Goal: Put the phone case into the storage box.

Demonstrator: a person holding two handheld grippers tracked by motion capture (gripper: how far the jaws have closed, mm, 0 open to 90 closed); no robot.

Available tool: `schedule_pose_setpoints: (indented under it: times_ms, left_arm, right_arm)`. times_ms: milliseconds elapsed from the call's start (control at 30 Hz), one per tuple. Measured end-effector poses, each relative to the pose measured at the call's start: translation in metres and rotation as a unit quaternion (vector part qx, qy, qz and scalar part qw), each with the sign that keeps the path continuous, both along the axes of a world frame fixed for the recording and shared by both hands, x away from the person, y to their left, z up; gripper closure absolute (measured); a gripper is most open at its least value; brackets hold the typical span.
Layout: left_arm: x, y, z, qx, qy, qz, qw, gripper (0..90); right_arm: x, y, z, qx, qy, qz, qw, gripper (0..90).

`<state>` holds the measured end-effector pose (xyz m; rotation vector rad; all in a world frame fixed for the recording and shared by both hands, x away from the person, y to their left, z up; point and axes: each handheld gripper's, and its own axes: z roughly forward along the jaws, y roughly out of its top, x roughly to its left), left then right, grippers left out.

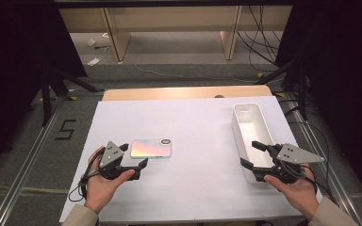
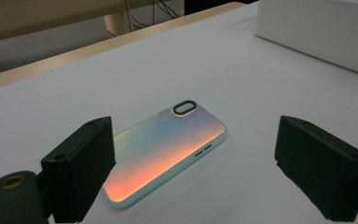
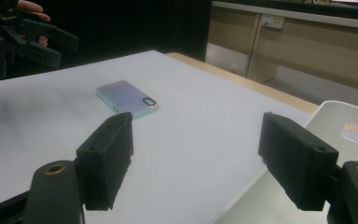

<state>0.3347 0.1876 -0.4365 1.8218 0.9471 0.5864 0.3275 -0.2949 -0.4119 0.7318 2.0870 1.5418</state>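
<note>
An iridescent phone case (image 1: 151, 148) lies flat on the white table cover, camera hole to the right. My left gripper (image 1: 134, 157) hovers just at its near-left corner, jaws open and empty; in the left gripper view the phone case (image 2: 165, 151) lies on the table just ahead of the left gripper (image 2: 193, 163), toward its left jaw. My right gripper (image 1: 253, 154) is open and empty over the near end of a white bin (image 1: 240, 123). From the right gripper (image 3: 196, 158), the phone case (image 3: 126, 99) is farther off, with the left gripper (image 3: 32, 37) beyond.
The long white bin (image 3: 335, 116) stands lengthwise at the table's right side, its wall (image 2: 317, 28) behind the phone case. A bare wooden strip (image 1: 184, 92) edges the table's far side. Beyond it are floor, cables and wooden furniture legs.
</note>
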Motion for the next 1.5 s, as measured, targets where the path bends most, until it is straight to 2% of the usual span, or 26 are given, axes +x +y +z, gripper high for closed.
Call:
schedule_pose_setpoints:
  times_ms: [333,500,533,600,667,800,1000,1100,1200,1300,1400,1500]
  left_arm:
    - [0.002,0.002,-0.001,-0.001,0.003,0.005,1.0000,17.6]
    - [0.005,0.003,0.002,0.003,-0.004,0.021,0.9998,46.8]
    - [0.009,0.003,0.004,0.008,-0.005,0.041,0.9991,51.3]
    - [0.016,0.004,0.006,0.019,-0.005,0.060,0.9980,61.7]
    - [0.024,0.005,0.005,0.025,0.007,0.074,0.9969,71.7]
    - [0.037,0.006,0.001,0.042,0.022,0.083,0.9954,88.2]
    - [0.059,0.006,-0.002,0.056,0.037,0.101,0.9926,89.7]
    - [0.066,0.006,-0.003,0.053,0.037,0.107,0.9922,89.7]
    - [0.080,0.006,-0.006,0.053,0.046,0.117,0.9906,89.7]
    - [0.085,0.005,-0.009,0.055,0.052,0.118,0.9902,89.8]
    - [0.095,0.003,-0.014,0.073,0.057,0.123,0.9881,89.8]
    - [0.102,0.003,-0.017,0.079,0.061,0.128,0.9867,89.8]
  right_arm:
    - [-0.001,0.000,0.000,0.001,0.000,-0.003,1.0000,27.2]
    - [-0.001,0.000,0.001,0.004,-0.001,-0.003,1.0000,27.2]
    - [-0.002,0.000,0.001,0.002,0.001,-0.005,1.0000,27.2]
    - [-0.002,0.001,0.001,0.001,-0.001,-0.004,1.0000,27.3]
    - [-0.002,0.002,0.001,0.002,-0.001,-0.003,1.0000,27.3]
    - [-0.002,0.002,0.002,0.002,0.000,-0.002,1.0000,27.3]
    - [-0.002,0.002,0.001,0.003,0.001,-0.003,1.0000,27.4]
    - [-0.002,0.002,0.001,0.003,0.001,-0.003,1.0000,27.4]
    - [-0.002,0.002,0.001,0.004,0.000,-0.002,1.0000,27.4]
    - [-0.002,0.001,0.001,0.004,-0.002,-0.003,1.0000,27.4]
    - [-0.002,0.002,0.000,0.004,0.002,-0.004,1.0000,27.5]
    - [-0.002,0.002,0.000,0.005,0.002,-0.004,1.0000,27.5]
